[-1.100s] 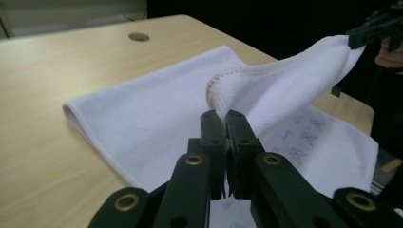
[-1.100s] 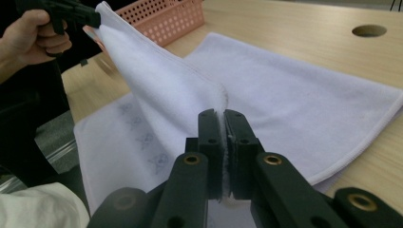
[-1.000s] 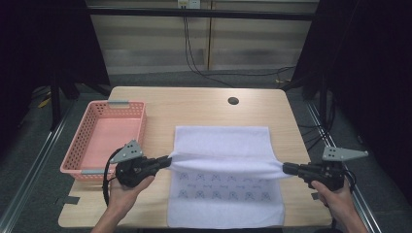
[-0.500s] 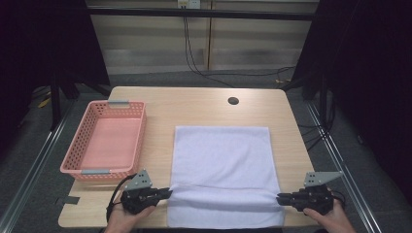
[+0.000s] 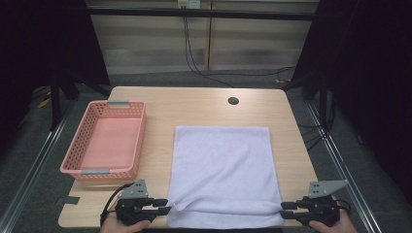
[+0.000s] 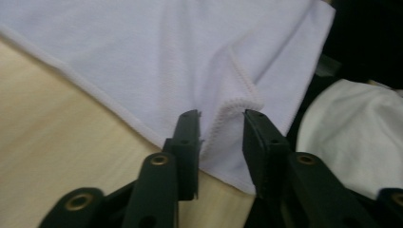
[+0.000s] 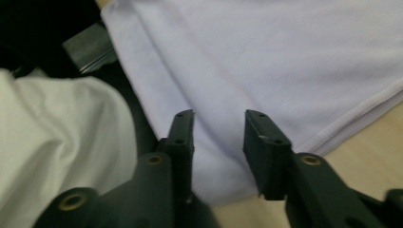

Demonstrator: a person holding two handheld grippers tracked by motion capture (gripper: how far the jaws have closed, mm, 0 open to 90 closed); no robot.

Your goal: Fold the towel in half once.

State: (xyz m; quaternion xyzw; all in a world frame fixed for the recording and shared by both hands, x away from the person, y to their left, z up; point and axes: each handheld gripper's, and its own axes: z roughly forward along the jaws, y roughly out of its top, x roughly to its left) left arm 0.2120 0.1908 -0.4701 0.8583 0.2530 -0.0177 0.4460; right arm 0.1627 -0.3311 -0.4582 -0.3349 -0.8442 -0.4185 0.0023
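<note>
High view: one white towel [image 5: 222, 170], one pink basket [image 5: 104, 141] and two hand-held grippers sit on a single wooden table [image 5: 204, 104]. The towel lies flat on the right half of the table, well apart from the basket at the left, folded so that its near edge forms a doubled band with a rumpled ridge running across it close to the table's near edge. The left gripper [image 5: 164, 206] lies at the towel's near left corner and the right gripper [image 5: 284, 209] at its near right corner, each pointing inward at the cloth. Left gripper view: the jaws stand moderately apart, having just been opening, and a hemmed, curled corner of the towel [image 6: 190, 61] rises between them; the left jaw seems to brush the hem, though the blur makes it hard to be sure, and the pads do not press on it. Pale wood shows to the left of the cloth. Right gripper view: the right gripper's jaws are likewise partly parted, having just been opening, and hang over the towel's [image 7: 285, 61] doubled edge, which lies flat beneath the gap with nothing pinched. A white sleeve [image 7: 52, 137] fills the left of that view.
</note>
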